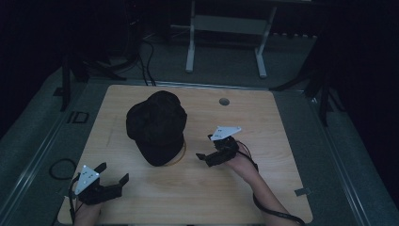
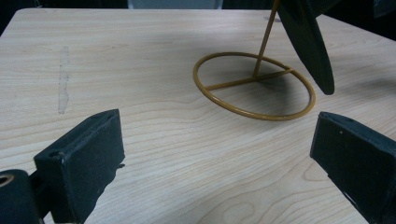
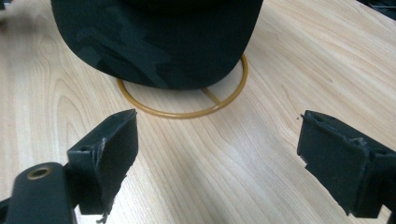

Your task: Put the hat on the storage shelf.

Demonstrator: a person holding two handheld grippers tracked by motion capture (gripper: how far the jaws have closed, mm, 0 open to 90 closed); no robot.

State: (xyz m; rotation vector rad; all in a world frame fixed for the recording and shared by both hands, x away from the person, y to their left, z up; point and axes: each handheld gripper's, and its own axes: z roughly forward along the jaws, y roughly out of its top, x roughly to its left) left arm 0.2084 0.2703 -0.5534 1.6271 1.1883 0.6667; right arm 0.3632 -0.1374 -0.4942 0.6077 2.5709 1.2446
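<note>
Two claws gaping wide and empty, left claw (image 1: 114, 173) low on the tabletop (image 1: 263, 122), right claw (image 1: 203, 147) beside the dark cap (image 1: 157, 125), cap perched on a gold wire stand (image 3: 187, 112).

A dark cap (image 1: 157, 125) with a faint camouflage pattern sits on a thin brass-coloured wire stand (image 2: 254, 86) near the middle of the bench (image 1: 207, 188). Its brim (image 3: 159, 46) points toward the person's side and hangs above the stand's ring base without touching the wood. The base is a flat hoop lying on the bench, crossed by a straight bar, and a slim stem rises from that bar up into the cap's crown.
</note>
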